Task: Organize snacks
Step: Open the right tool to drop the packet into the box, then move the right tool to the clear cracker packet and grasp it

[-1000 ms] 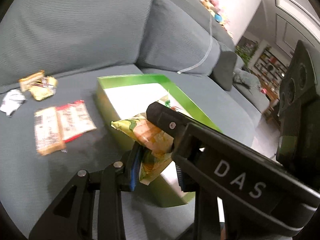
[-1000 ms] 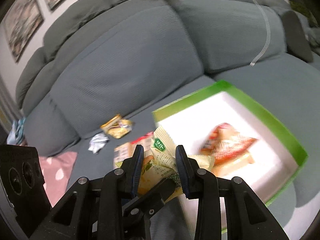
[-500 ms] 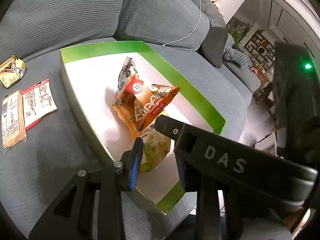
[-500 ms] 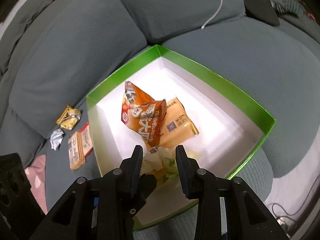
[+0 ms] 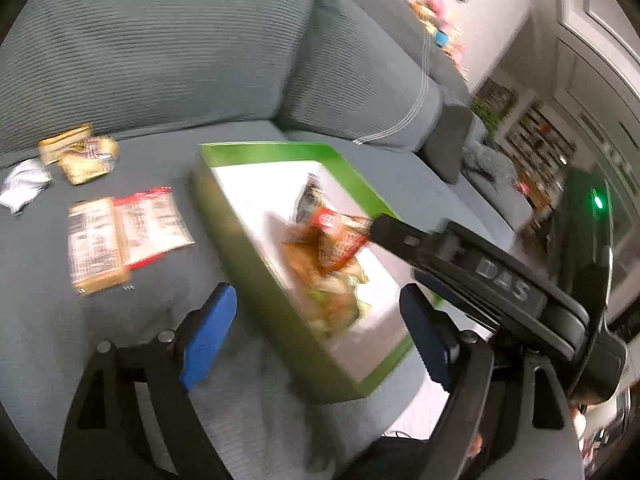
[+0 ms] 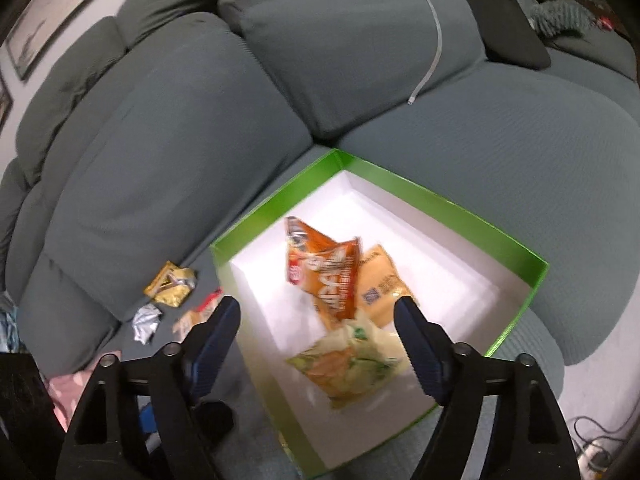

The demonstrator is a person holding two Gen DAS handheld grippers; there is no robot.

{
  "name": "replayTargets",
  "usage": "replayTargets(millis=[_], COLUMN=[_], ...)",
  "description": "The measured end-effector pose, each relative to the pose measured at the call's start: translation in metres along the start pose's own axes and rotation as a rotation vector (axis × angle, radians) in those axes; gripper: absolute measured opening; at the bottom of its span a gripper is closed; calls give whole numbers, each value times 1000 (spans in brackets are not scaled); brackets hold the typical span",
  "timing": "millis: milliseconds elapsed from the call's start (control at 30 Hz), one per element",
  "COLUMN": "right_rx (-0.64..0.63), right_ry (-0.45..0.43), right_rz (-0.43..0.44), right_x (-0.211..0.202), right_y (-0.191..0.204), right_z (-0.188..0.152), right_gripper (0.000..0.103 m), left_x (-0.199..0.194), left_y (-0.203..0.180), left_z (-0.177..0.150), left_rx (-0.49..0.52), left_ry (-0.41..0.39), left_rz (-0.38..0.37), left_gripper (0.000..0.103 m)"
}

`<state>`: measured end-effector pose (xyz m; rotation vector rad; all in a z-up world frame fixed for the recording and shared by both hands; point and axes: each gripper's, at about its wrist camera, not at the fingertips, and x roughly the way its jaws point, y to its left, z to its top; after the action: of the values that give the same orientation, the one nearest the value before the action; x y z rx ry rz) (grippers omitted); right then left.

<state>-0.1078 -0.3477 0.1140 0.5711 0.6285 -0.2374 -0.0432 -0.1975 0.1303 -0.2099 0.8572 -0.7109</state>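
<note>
Jaws on both my left gripper (image 5: 316, 320) and right gripper (image 6: 316, 336) have just been opening and now stand released, nothing between them. Half a second ago they pinched the green snack bag (image 6: 352, 364) together; now it lies flat in the green box (image 6: 460, 216) on the sofa (image 6: 180, 128), near the front wall, long axis crosswise in the right view, beside the orange bag (image 6: 324, 272). Both grippers tilt downward over the box's near end.
</note>
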Motion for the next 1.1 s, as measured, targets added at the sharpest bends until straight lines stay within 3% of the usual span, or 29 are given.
replayTargets(millis=[100,233,367,500,633,767,833,1000,1100], right_rx=[-55,-146,-238,-382,-446,-504,-527,-637,-623], right_ry=[-4,65,200,345,441,487,516,452,484], right_rz=[17,79,140,122,87,8,-6,-49,-13], right_x=[0,13,40,95,149,190,202,205,195], right_y=[18,59,113,177,207,215,212,216,216], right_z=[-2,-2,-7,-18,-36,-56,-66,-81,-86], right_gripper=[81,81,81,81,81,66,64,56,56], left_x=[-14,-39,-66,-84,-97,-106,-106,-104,-106], left_y=[34,93,146,188,213,216,217,226,225], left_z=[6,9,5,-2,-11,-12,-11,-13,-14], left_rx=[-99,-227,-332,-413,-474,-479,-466,-490,-489], left_ry=[0,12,17,43,64,62,66,82,80], left_rz=[90,259,424,497,493,493,495,507,512], left_gripper=[84,84,84,84,84,84,84,84,84])
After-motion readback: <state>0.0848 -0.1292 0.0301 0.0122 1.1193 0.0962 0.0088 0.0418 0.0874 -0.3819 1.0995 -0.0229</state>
